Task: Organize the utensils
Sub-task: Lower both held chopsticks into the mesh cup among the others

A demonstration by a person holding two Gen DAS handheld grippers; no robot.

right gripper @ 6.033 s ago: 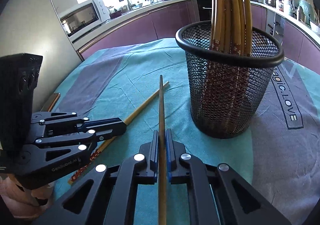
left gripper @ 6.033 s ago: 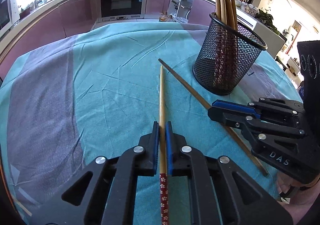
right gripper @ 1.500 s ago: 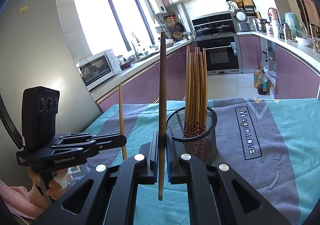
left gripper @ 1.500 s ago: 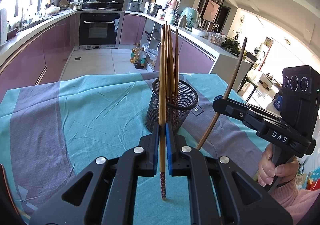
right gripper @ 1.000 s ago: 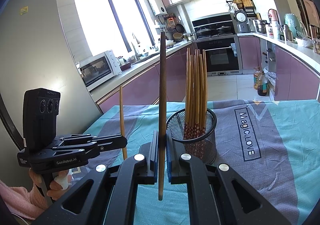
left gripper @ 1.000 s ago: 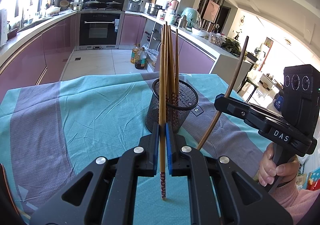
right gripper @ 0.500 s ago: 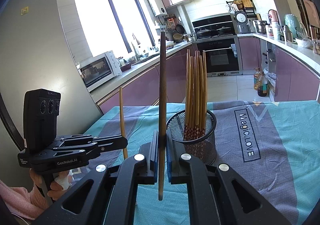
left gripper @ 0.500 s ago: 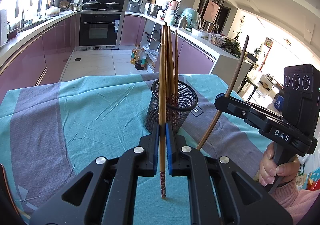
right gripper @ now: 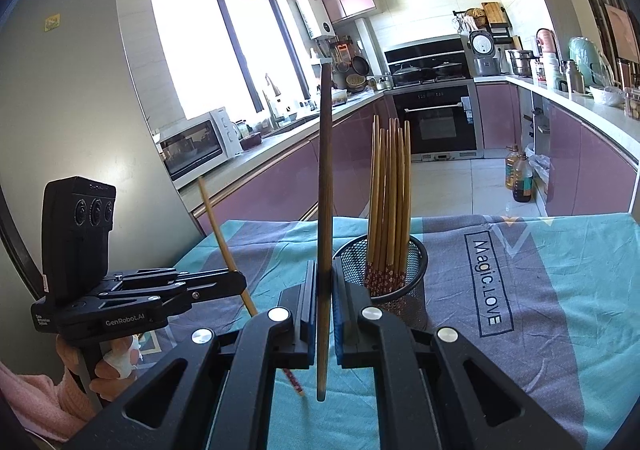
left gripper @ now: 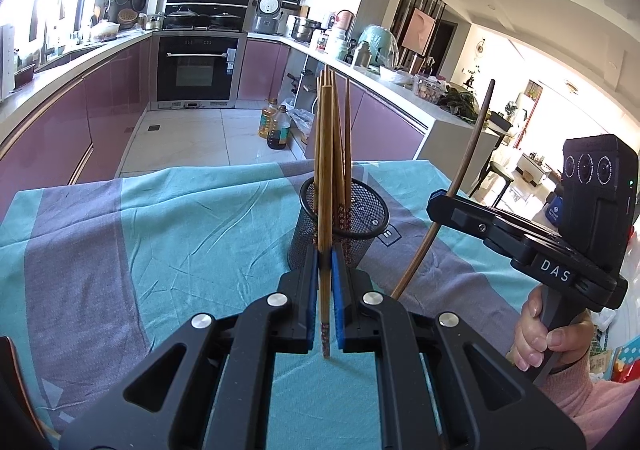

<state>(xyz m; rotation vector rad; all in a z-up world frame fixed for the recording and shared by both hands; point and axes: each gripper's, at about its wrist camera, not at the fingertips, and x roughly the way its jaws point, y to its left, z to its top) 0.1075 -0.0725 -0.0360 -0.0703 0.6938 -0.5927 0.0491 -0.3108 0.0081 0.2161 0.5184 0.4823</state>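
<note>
The left black two-finger tool (left gripper: 325,290) is clamped shut, jaws pinching a thin stick held upright. The right black two-finger tool (right gripper: 325,292) grips likewise. Each rides in a pink-sleeved hand (left gripper: 552,338) wrapped around its handle.

Home kitchen, open to a living area. Around me: purple cabinet fronts (right gripper: 276,186) under a pale worktop, a built-in oven (left gripper: 195,68) with pots on the hob above it, a rice cooker (right gripper: 483,48), a microwave (right gripper: 196,146) by the big window (right gripper: 224,50), and oil bottles (left gripper: 276,124) on the tiled floor. My counter carries a teal and grey cloth (left gripper: 160,234) printed "Magic.LOVE". Past the worktop, what may be a dining chair (left gripper: 496,174); glare washes that room out.
</note>
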